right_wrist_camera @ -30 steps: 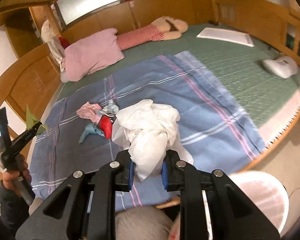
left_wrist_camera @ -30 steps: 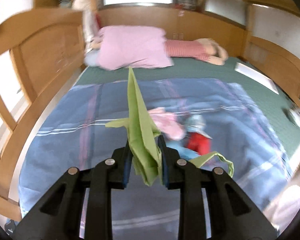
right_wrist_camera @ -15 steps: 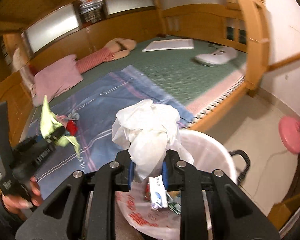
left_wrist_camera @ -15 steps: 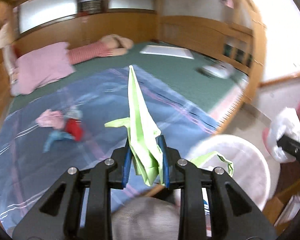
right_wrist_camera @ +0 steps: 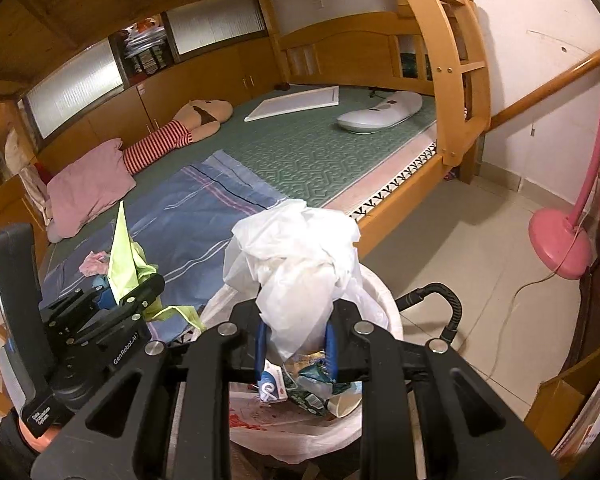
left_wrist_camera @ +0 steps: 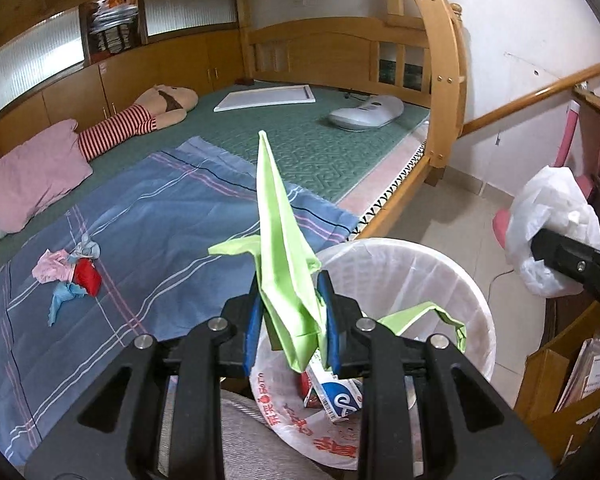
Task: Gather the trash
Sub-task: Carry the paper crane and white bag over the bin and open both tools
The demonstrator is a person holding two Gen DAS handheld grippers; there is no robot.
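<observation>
The left gripper (left_wrist_camera: 290,332) is held level over the near rim of a round white mesh waste bin lined with a printed plastic bag (left_wrist_camera: 452,276), its blue-padded jaws clamped on a folded light-green sheet of paper (left_wrist_camera: 284,264) that stands upright between them, with a long point rising above the fingers and a thin green strip curling off to the right over the bin. The right gripper (right_wrist_camera: 296,346) is likewise pinched shut on a crumpled white plastic bag (right_wrist_camera: 292,252), which billows above its fingers directly over the bin's mouth; in the left wrist view this gripper enters from the right edge, cut off so that only one black finger and the bag show. In the right wrist view the left gripper sits at lower left, beside the bin, and the hand under it is mostly out of frame. Inside the bin lie a small red, white and blue carton (left_wrist_camera: 336,394) and other wrappers, partly hidden behind the gripper fingers and hard to make out. On the blue plaid blanket (left_wrist_camera: 148,216) spread over the green-matted bed, well apart from the bin, rests a small heap of pink, red and pale-blue scraps (left_wrist_camera: 70,270); what they are cannot be told.
</observation>
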